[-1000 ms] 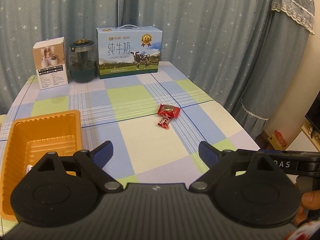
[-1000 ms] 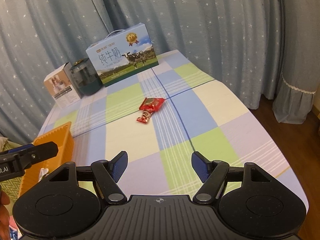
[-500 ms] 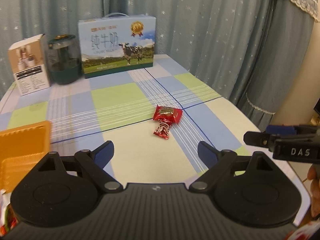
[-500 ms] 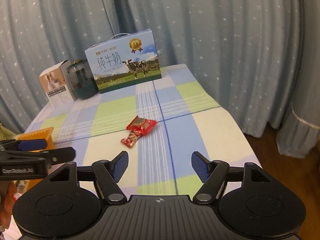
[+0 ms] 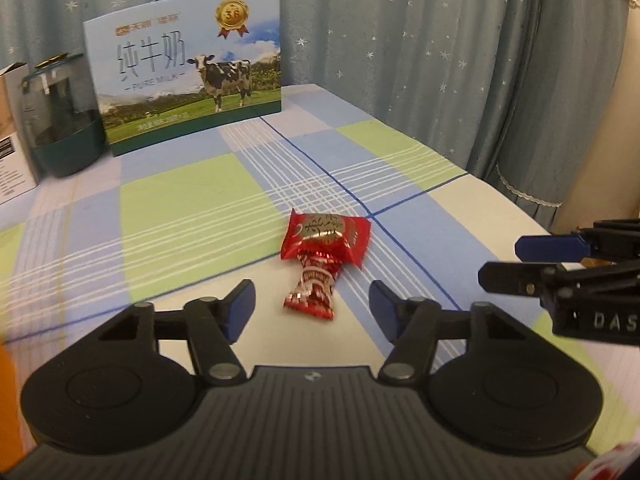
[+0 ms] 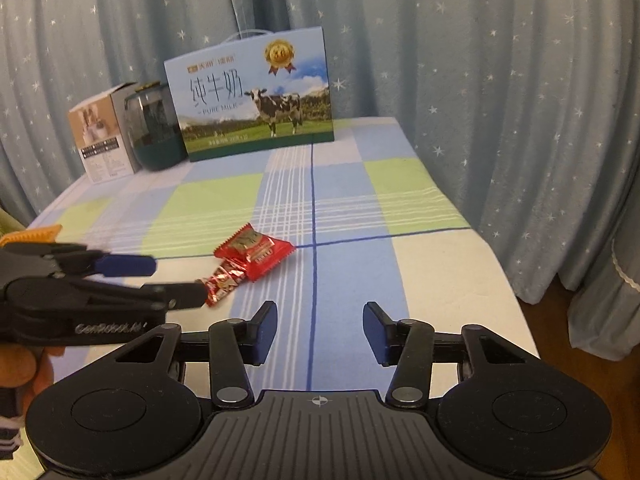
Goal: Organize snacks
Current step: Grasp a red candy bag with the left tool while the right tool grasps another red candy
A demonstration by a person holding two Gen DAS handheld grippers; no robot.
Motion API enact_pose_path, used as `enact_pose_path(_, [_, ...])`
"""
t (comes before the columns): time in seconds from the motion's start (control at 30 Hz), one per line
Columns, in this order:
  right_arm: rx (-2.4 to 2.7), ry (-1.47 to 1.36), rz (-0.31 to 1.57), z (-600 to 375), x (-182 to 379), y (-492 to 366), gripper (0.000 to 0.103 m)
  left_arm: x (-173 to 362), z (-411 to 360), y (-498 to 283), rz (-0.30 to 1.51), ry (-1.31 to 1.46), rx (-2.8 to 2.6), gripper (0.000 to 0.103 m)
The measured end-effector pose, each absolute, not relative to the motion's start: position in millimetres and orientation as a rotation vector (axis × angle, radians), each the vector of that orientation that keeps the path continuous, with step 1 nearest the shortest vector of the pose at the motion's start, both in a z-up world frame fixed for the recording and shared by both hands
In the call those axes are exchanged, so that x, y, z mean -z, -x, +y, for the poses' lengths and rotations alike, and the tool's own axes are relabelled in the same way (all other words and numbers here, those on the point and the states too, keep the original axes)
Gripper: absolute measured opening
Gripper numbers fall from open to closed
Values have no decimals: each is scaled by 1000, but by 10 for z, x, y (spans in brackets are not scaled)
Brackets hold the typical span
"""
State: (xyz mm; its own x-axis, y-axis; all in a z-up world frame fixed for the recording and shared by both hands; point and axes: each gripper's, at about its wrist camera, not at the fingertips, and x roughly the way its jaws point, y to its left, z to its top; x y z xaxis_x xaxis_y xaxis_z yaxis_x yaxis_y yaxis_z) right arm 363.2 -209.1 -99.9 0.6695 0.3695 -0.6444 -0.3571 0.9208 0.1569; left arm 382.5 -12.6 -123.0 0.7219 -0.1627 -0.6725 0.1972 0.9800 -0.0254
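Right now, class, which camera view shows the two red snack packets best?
The left wrist view: the red snack packets lie centred, close and unblocked just ahead of the left gripper. In the right wrist view they sit off to the left, smaller, and that gripper's finger covers the near packet's end.

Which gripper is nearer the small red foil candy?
Left. The left gripper is right at the small red foil candy, straddling its near end, jaws open; the right gripper hangs off beside it.

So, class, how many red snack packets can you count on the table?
2. The larger packet lies mid-table on the checked cloth; the smaller packet touches its near edge, closest to the left gripper. Others could be out of view.
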Motion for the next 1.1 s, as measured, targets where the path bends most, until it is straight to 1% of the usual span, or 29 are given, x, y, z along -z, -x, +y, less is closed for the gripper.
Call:
enact_pose_path(0.13, [-416, -8, 730, -2070, 1077, -3734, 48, 1385, -170, -3995, 749, -69, 225, 43])
enact_pose_path(0.17, [-415, -6, 728, -2068, 1086, -3754, 48, 1419, -180, -4025, 752, -75, 229, 42])
enact_pose_path(0.23, [-418, -5, 724, -2063, 1101, -3794, 48, 1480, -196, -4076, 758, -84, 237, 34])
enact_pose_path(0.37, [-419, -6, 722, -2030, 1127, -3878, 49, 1516, -195, -4128, 751, -95, 255, 27])
enact_pose_path(0.4, [-422, -4, 720, -2016, 1130, -3896, 49, 1508, -188, -4137, 755, -96, 256, 21])
enact_pose_path(0.57, [-487, 58, 697, -1845, 1115, -4002, 49, 1422, -96, -4055, 798, -71, 252, 18])
enact_pose_path(0.8, [-617, 187, 669, -1494, 1096, -4224, 49, 1166, 219, -3765, 807, -20, 165, 17])
enact_pose_path(0.9, [-658, 244, 663, -1330, 1121, -4332, 49, 1143, 362, -3660, 813, 27, 138, 17])
enact_pose_path(1.1, [-683, 340, 695, -1084, 1230, -4531, 50, 1187, 418, -3563, 832, 38, 135, 17])
